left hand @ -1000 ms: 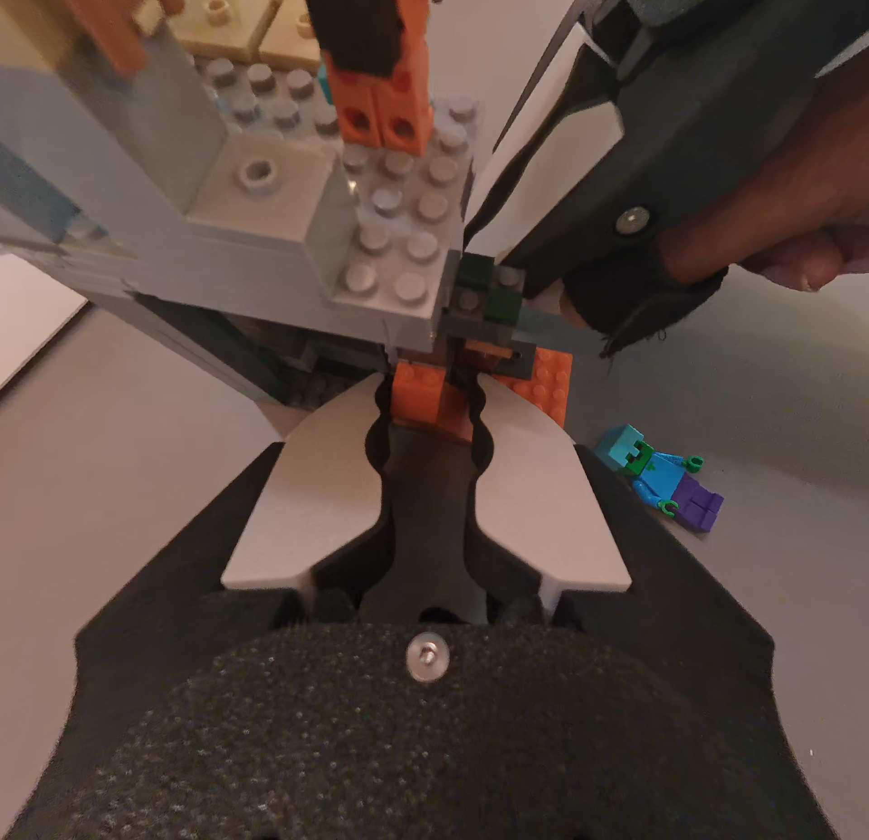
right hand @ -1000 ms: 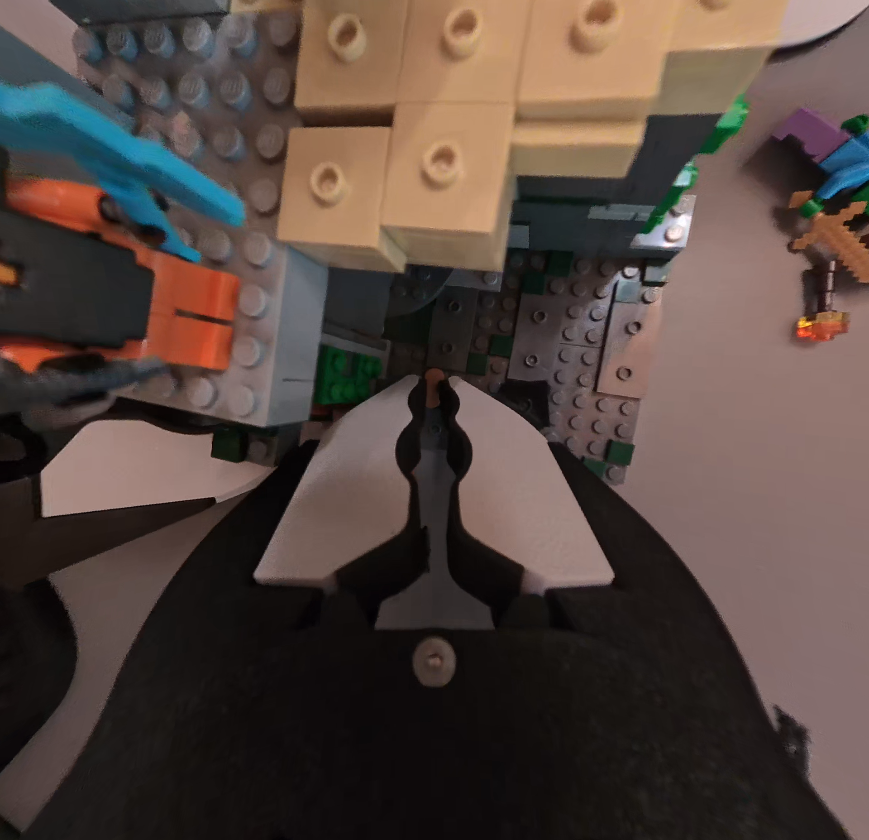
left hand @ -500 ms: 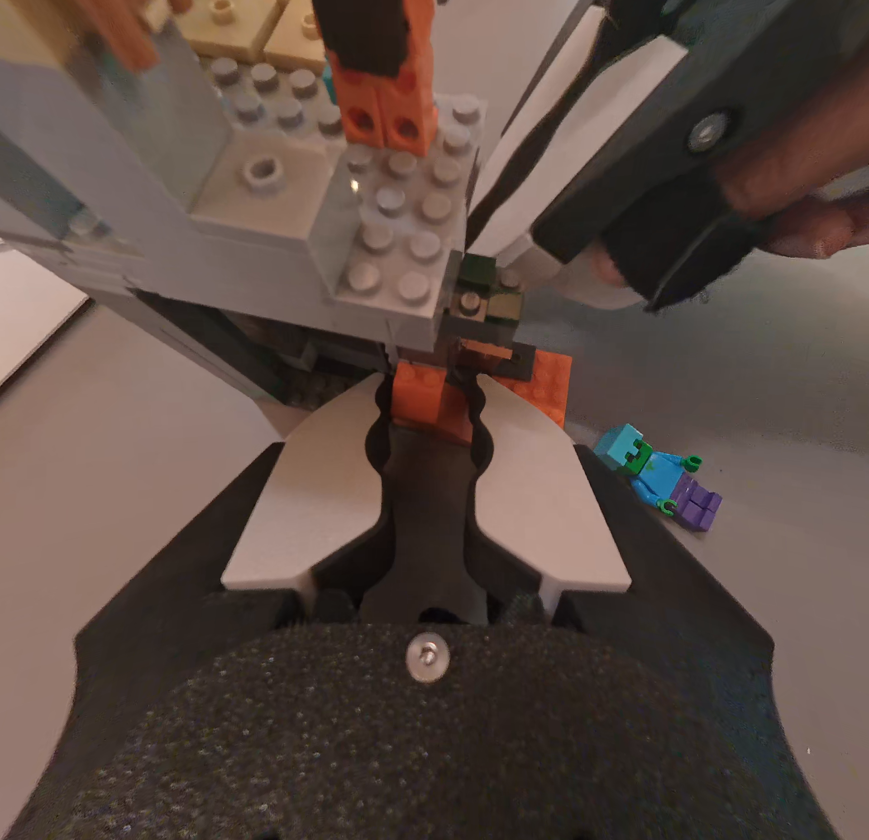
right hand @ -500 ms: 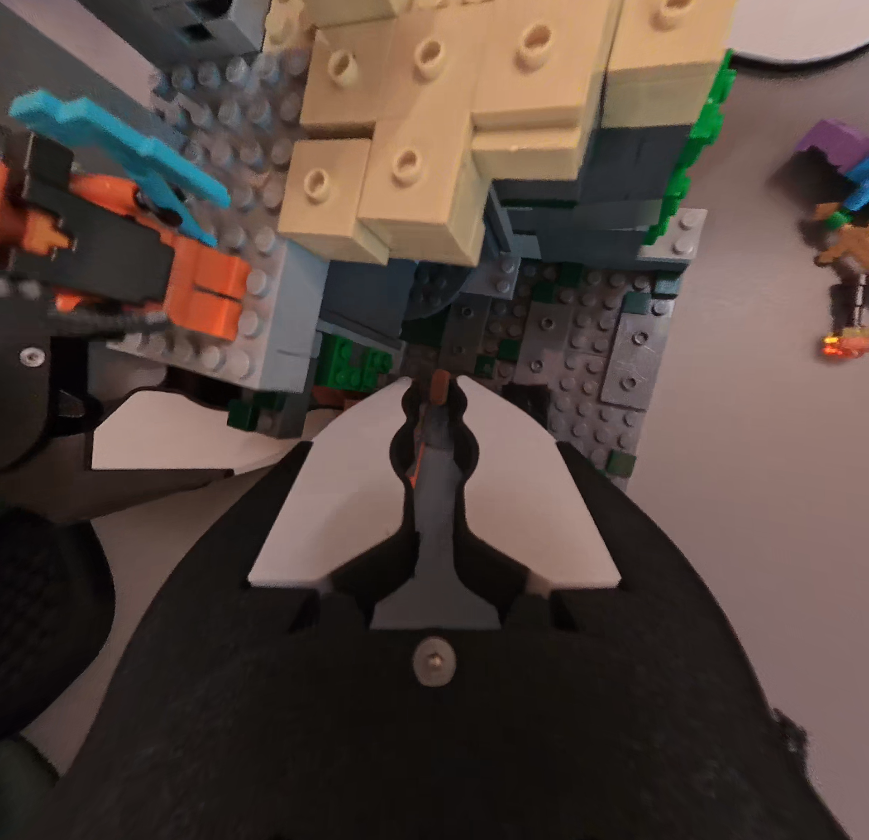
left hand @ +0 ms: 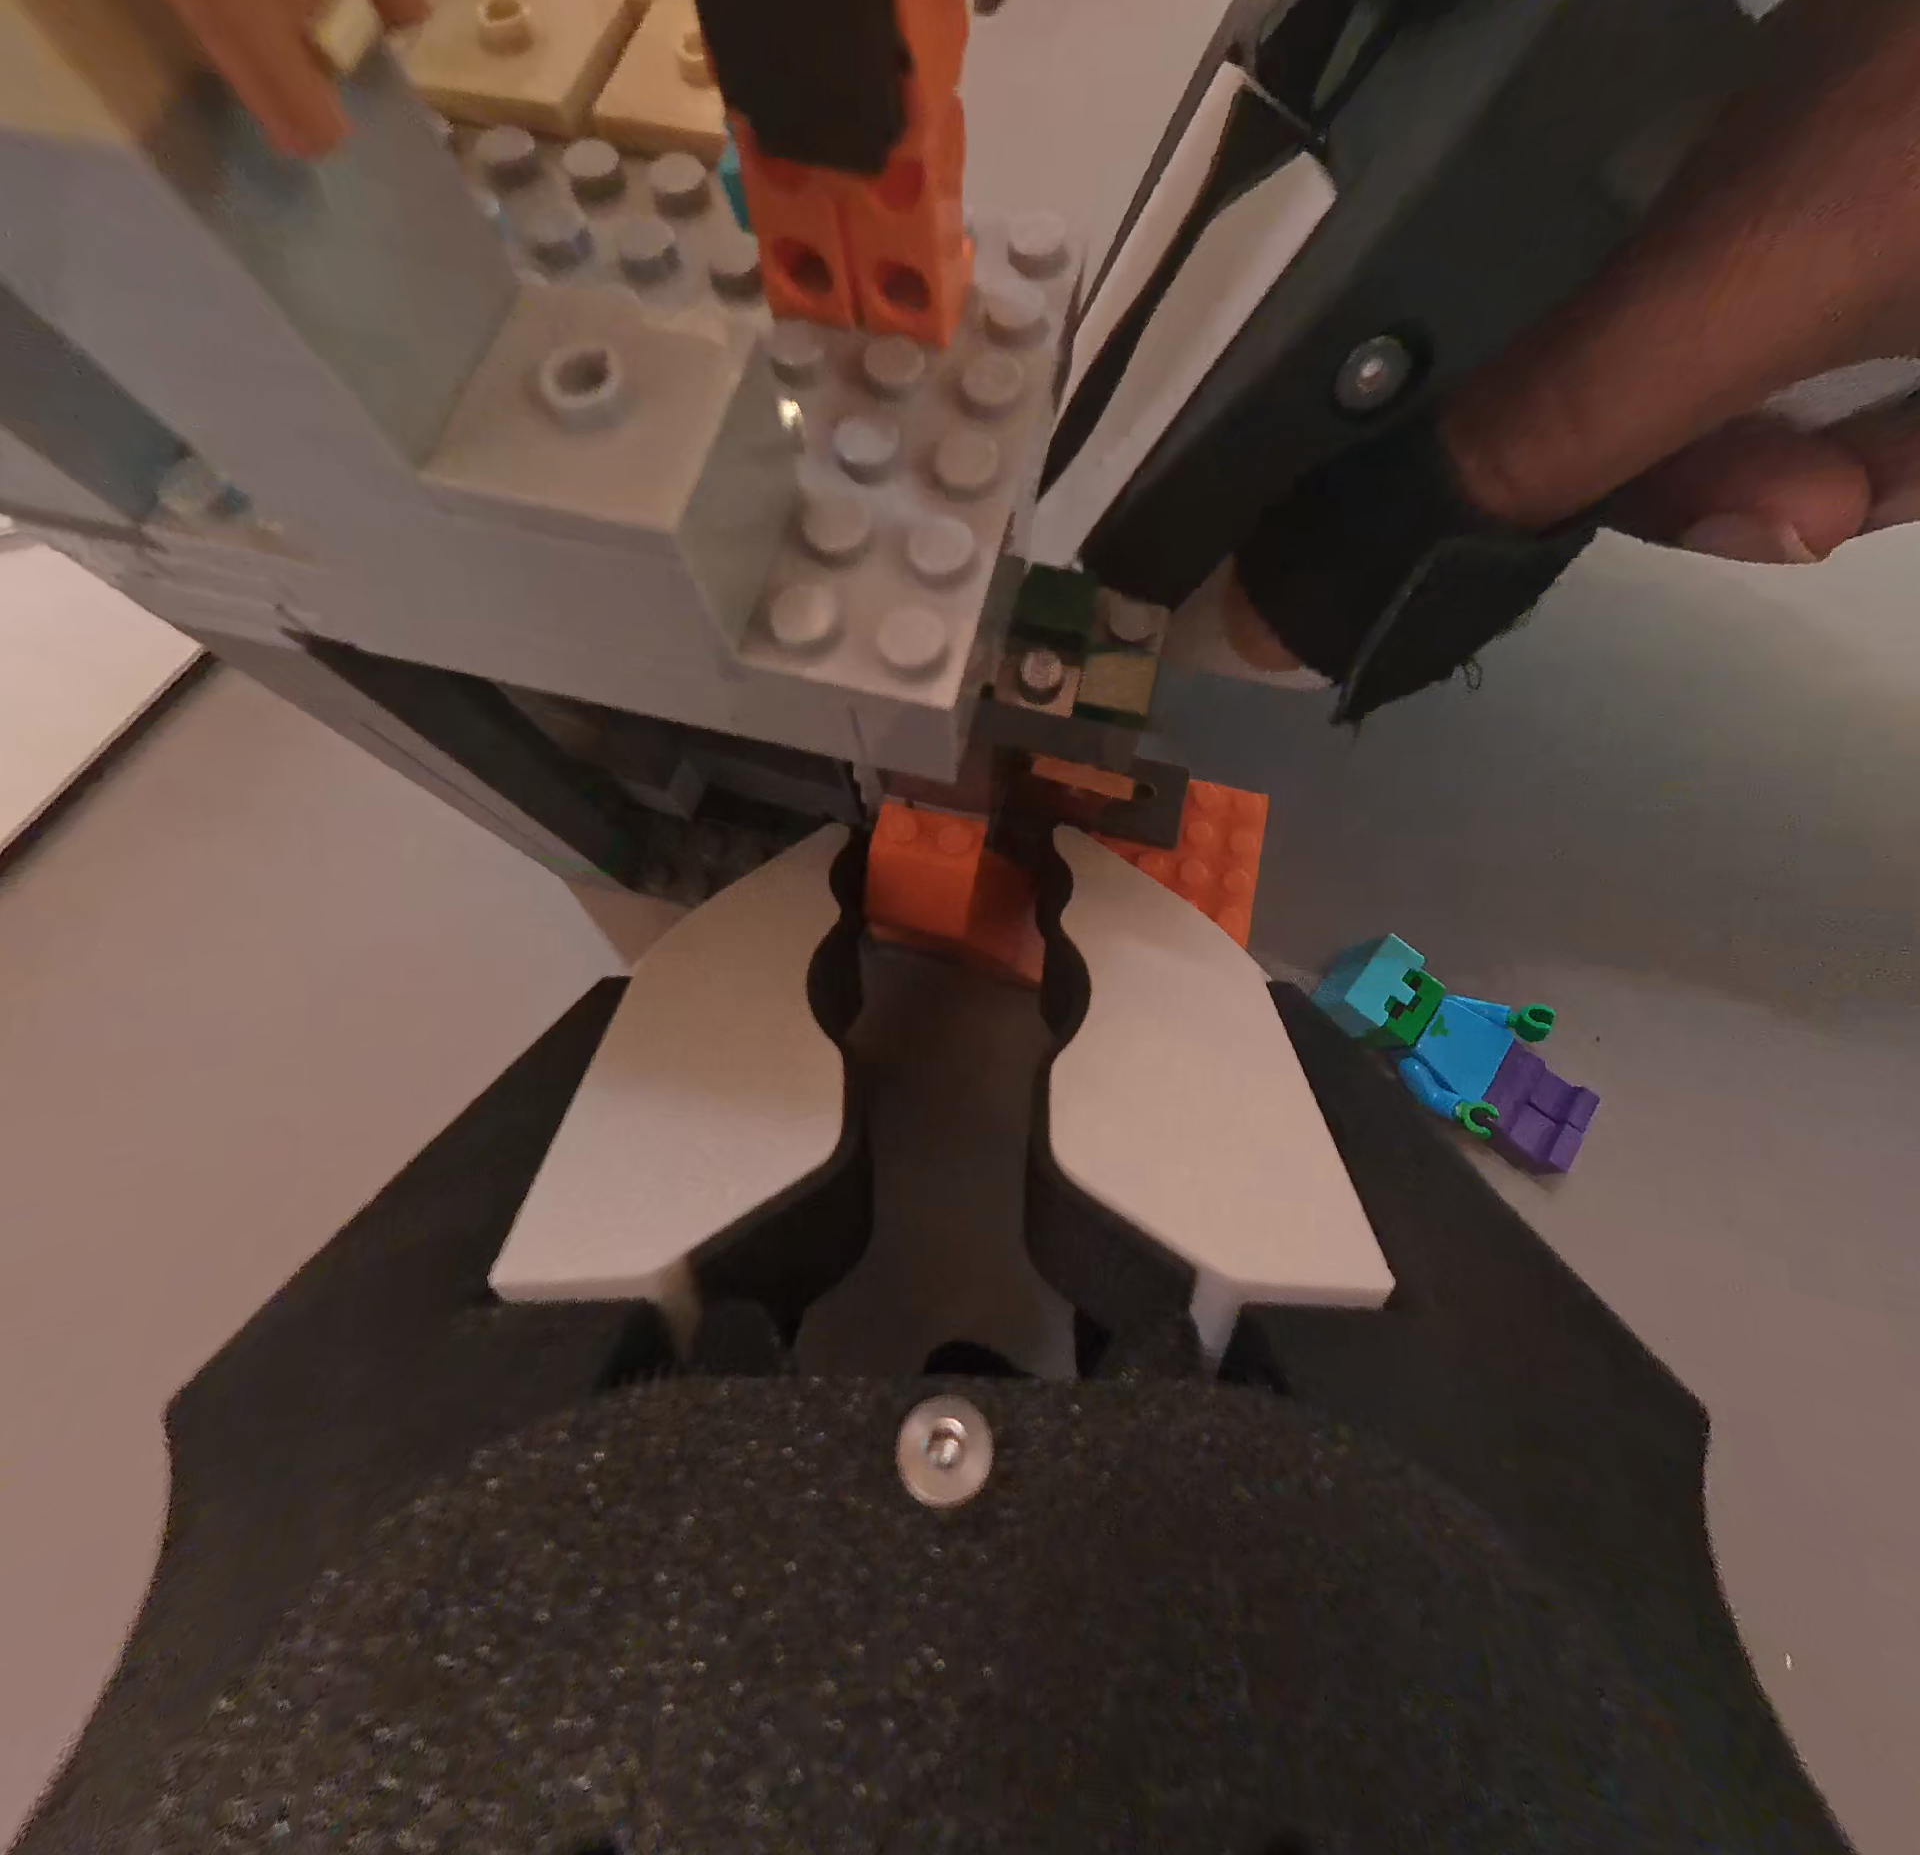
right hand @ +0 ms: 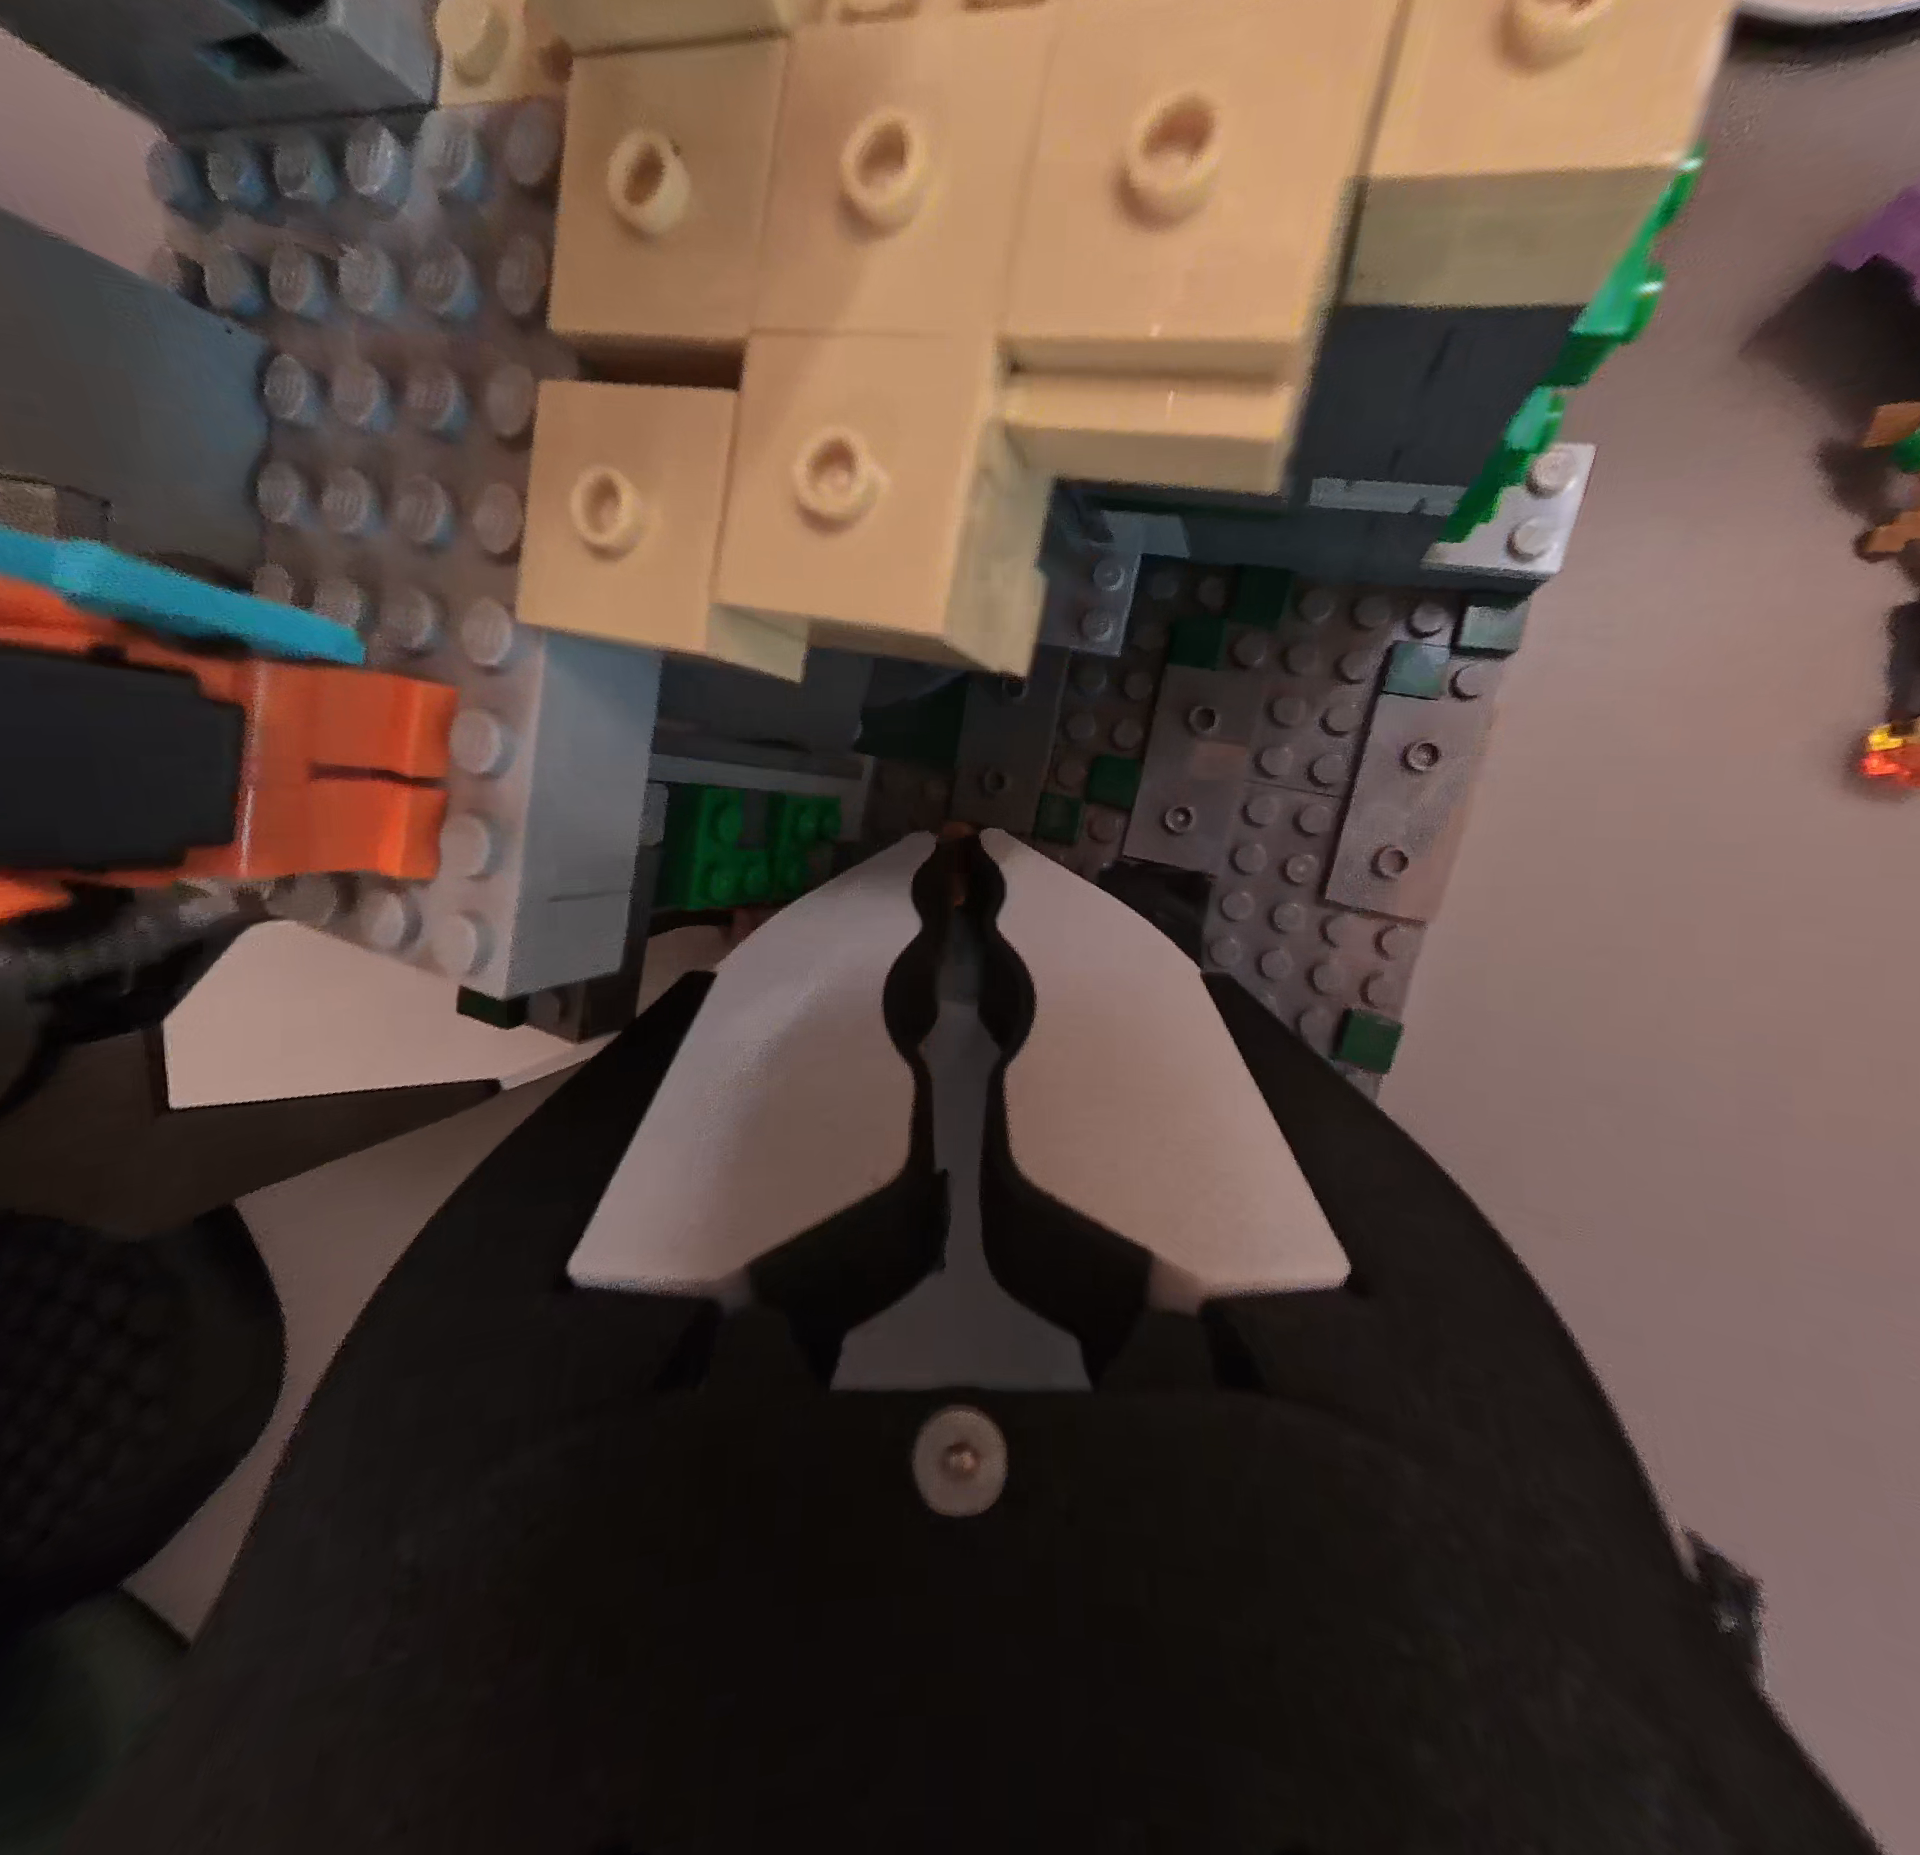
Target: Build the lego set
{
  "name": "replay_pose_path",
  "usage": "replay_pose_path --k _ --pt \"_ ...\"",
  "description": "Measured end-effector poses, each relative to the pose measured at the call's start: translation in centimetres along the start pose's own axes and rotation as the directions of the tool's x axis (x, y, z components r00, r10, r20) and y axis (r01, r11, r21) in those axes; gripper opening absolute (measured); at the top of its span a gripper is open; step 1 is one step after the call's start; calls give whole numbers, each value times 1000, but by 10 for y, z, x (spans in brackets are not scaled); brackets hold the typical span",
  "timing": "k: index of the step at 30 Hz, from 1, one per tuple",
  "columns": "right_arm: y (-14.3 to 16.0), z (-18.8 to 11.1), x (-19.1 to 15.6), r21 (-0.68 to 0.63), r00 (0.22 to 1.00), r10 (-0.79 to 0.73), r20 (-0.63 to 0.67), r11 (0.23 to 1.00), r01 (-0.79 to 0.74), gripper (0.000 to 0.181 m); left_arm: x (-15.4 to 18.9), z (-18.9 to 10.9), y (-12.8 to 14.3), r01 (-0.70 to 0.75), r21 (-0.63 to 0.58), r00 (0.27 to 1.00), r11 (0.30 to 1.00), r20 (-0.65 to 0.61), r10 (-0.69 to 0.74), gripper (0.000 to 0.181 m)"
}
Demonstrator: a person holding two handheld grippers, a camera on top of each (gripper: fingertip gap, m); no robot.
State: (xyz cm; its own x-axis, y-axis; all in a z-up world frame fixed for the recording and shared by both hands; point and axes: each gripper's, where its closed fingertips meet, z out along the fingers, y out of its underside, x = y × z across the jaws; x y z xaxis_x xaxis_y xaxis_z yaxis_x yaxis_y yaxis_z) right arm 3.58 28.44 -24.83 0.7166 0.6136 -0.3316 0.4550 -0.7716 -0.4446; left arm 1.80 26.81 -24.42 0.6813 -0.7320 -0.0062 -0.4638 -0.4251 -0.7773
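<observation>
The lego build (left hand: 665, 600) has a grey studded plate, tan blocks and an orange-and-black figure (left hand: 862, 174) standing on top. My left gripper (left hand: 951, 855) is shut on an orange brick (left hand: 925, 870) at the build's lower edge. My right gripper (right hand: 961, 847) is shut on a small thin orange piece (right hand: 964, 860), with its tips at the dark grey studded floor (right hand: 1299, 766) under the tan blocks (right hand: 862, 351). It also shows in the left wrist view (left hand: 1060, 496), held by a hand, close beside the grey plate's corner.
A blue, green and purple minifigure (left hand: 1455, 1062) lies on the table to the right of my left gripper. Small loose pieces, one a glowing orange bit (right hand: 1886, 766), lie right of the build. The figure's cyan sword (right hand: 187, 610) sticks out at the left. My left and right fingertips are right by each other.
The right gripper lifted away from the build and has come back down close to it, still with the orange piece. The left gripper has kept its hold and not moved.
</observation>
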Motion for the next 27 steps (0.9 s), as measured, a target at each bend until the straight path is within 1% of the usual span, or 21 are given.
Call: replay_pose_path --k 1,2,3,7,10,13,15,19,22,26,27 --pt "-2 -1 -2 17 999 17 39 1000 -18 0 0 0 0 5 0 1000 1000 -2 -5 31" --pt "-3 -3 -11 30 991 55 124 998 -59 0 -1 0 0 10 2 1000 1000 -6 -10 31" --pt "-4 -4 -13 41 985 66 157 996 -74 0 -1 0 0 14 1 1000 1000 -4 -14 30" --pt "-10 -16 -5 117 980 87 181 987 -109 0 -1 0 0 19 2 1000 1000 -11 -19 30" --pt "-6 -22 -3 108 990 36 136 993 -51 0 -1 0 -1 20 2 1000 1000 -12 -20 30" --pt "-6 -23 -8 115 991 -13 135 993 -3 0 -1 0 -1 21 3 1000 1000 -14 -21 30" --pt "-8 -24 -11 125 988 -37 148 992 19 7 -1 0 -1 18 4 1000 1000 -15 -18 30" --pt "-8 -16 -8 89 980 -153 126 986 143 13 0 0 -1 18 3 1000 1000 -22 -18 30" --pt "-5 -10 -3 27 971 -220 97 975 219 15 0 0 -1 17 3 999 1000 -31 -17 30" --pt "-3 -2 -4 -32 965 -247 86 968 251 21 0 0 -1 16 3 999 1000 -41 -16 30" --pt "-4 -1 -4 -39 967 -242 81 969 245 20 0 0 -1 18 3 999 1000 -42 -17 30"
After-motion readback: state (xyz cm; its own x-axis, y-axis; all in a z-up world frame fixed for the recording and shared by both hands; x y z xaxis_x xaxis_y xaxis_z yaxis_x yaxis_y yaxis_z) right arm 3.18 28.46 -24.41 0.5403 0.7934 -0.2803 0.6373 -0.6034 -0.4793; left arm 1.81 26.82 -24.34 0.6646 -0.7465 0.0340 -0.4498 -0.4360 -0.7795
